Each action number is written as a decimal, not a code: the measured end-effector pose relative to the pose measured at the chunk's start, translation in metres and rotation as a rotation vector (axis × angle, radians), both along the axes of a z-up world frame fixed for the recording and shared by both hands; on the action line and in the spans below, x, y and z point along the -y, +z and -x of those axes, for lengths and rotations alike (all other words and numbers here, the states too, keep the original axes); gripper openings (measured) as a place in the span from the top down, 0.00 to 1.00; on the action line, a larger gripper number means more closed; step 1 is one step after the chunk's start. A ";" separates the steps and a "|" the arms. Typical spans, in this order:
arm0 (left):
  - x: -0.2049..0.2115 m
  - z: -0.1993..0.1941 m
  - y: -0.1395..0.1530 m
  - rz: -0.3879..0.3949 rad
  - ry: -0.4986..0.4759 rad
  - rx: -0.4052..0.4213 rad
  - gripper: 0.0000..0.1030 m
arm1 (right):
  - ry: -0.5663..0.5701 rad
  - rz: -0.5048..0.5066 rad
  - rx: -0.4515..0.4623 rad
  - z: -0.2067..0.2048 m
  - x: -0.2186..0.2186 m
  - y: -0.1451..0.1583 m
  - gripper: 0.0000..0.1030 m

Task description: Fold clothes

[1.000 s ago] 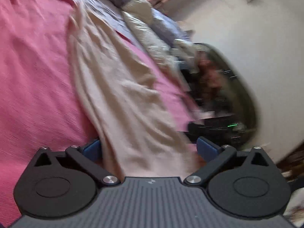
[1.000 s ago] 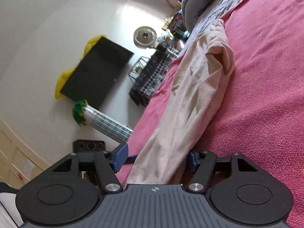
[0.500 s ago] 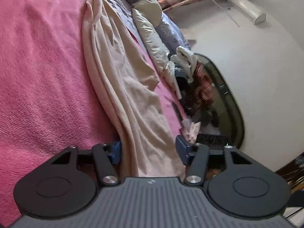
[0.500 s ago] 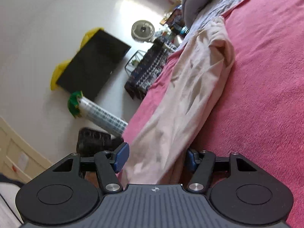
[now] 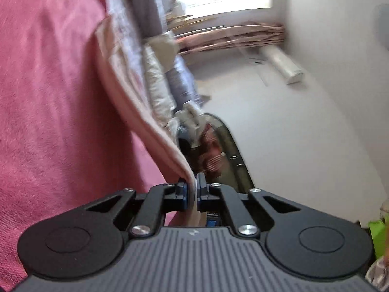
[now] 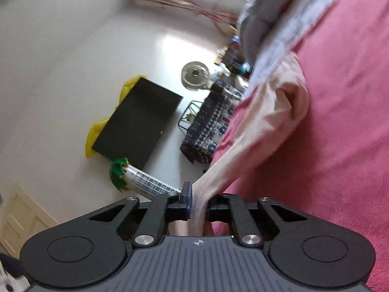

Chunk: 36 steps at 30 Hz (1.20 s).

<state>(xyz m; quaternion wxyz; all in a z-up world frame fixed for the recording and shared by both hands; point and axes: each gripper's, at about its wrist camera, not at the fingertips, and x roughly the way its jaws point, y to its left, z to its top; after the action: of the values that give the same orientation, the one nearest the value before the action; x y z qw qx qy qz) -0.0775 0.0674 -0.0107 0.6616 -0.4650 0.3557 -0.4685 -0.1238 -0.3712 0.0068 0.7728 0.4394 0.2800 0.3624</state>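
While motion blur smears the far end, left gripper (image 5: 192,192) clamps the beige garment (image 5: 136,102); right gripper's (image 6: 197,204) jaws are closing on its bunched hem over the pink terry bed (image 6: 340,126).

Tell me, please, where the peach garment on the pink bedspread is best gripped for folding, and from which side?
Grip the peach garment at its near end, one corner per tongs, coming in level from the bed's edge. It lies as a long strip running away over the pink bedspread, so only this end is reachable. The left tongs already pinch it; the right tongs are closing on bunched cloth.
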 end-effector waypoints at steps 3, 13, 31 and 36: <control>0.008 -0.010 -0.024 -0.107 -0.008 -0.163 0.99 | -0.007 0.092 -0.133 -0.008 0.001 -0.018 0.88; -0.009 0.037 0.081 0.151 0.021 0.089 1.00 | -0.066 -0.123 0.155 0.059 0.013 0.088 0.89; 0.006 0.065 0.337 -0.071 0.270 0.473 0.98 | -0.290 0.133 0.466 0.081 -0.019 0.329 0.89; 0.016 0.020 0.406 -0.053 0.374 0.464 0.99 | -0.383 0.097 0.457 0.017 -0.028 0.397 0.89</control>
<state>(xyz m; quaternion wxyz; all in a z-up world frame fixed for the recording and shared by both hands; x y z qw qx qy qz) -0.0971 0.0510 0.3955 0.8120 -0.3857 0.1151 -0.4228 -0.1407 -0.3437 0.4038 0.8901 0.3538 0.0277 0.2860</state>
